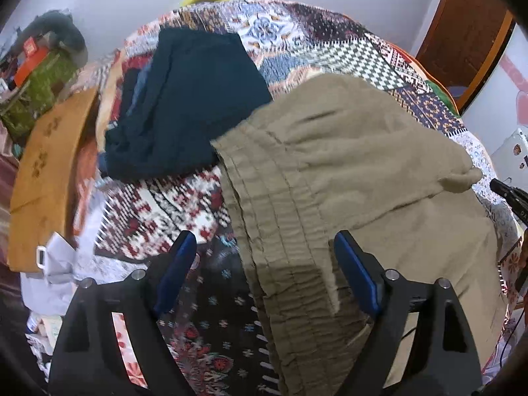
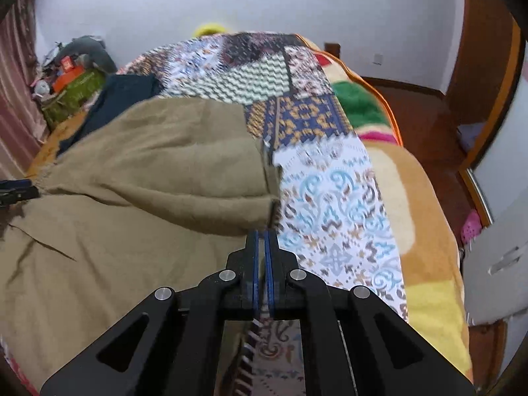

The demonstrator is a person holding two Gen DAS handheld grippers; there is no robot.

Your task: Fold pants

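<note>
Khaki pants point(image 1: 356, 165) lie on the patterned bedspread point(image 1: 158, 217), partly folded over themselves. In the left wrist view my left gripper point(image 1: 264, 247) is open, its blue pads straddling the gathered waistband point(image 1: 264, 231). In the right wrist view the pants point(image 2: 132, 198) fill the left half. My right gripper point(image 2: 263, 234) is shut, its tips at the folded pants' right edge point(image 2: 272, 204); whether cloth is between the pads is unclear. The other gripper's tip point(image 2: 16, 191) shows at the pants' far left edge.
A dark navy folded garment point(image 1: 191, 105) lies on the bed beyond the khaki pants. An orange-brown blanket point(image 1: 46, 178) is at the left. Boxes and clutter point(image 1: 43, 76) sit at the far left by the wall. The bed's right edge point(image 2: 429, 231) drops to a wooden floor.
</note>
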